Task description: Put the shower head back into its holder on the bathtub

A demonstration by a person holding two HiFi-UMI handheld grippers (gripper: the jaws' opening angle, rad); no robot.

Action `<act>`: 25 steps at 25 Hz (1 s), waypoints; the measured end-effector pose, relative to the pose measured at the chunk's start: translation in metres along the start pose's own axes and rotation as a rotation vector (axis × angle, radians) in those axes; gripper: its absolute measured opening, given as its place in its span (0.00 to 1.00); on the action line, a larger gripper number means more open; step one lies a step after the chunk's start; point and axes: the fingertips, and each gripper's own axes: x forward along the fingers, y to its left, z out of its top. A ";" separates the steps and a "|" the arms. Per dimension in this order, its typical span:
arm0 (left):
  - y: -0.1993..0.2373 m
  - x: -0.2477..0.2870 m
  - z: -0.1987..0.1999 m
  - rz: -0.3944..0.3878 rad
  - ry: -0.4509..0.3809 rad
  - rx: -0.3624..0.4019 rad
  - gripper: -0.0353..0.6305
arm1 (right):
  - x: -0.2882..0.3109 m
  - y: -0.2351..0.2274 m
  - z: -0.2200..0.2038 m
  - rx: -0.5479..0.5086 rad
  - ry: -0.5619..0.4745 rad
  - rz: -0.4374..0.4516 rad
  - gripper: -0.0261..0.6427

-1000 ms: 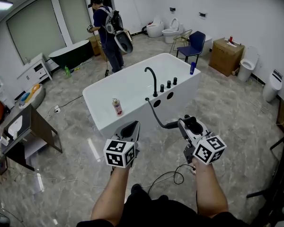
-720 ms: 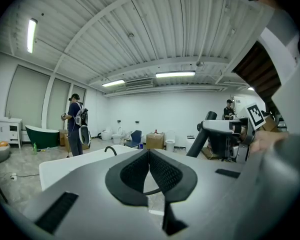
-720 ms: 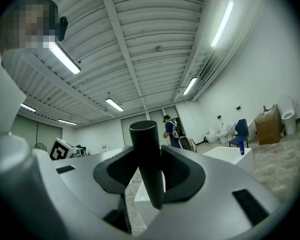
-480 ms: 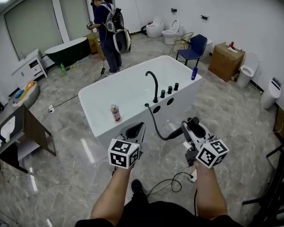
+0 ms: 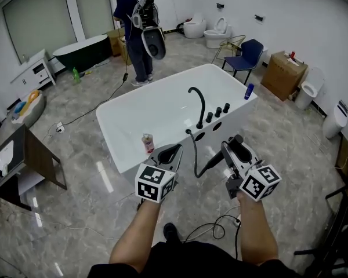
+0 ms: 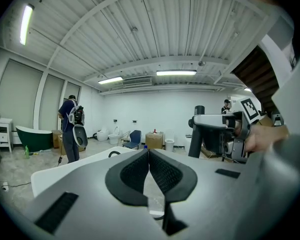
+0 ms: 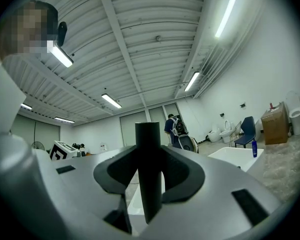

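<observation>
Both grippers now nearer bathtub side than a second ago. Right gripper - jaws part open, clamped on black shower head handle, upright between them, held outside tub near faucet; hose sags back to rim. Left gripper - jaws pressed together, nothing held, tip at tub edge just beside pink bottle on rim. Person stands beyond tub.

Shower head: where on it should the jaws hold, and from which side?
The straight black handle of the shower head, mid-length, jaws crossing it from the side, as the right gripper holds it now. It is an even cylinder standing upright between the jaws, and the end where the hose joins is left free.
</observation>
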 end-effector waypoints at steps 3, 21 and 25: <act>0.018 0.004 0.003 -0.011 -0.006 -0.006 0.08 | 0.024 0.001 0.002 -0.004 0.002 0.004 0.26; 0.078 -0.002 0.005 -0.029 -0.030 -0.055 0.08 | 0.112 0.029 0.013 -0.027 0.017 0.040 0.26; 0.090 0.006 0.001 -0.020 -0.012 -0.057 0.08 | 0.128 0.021 0.006 -0.008 0.027 0.048 0.26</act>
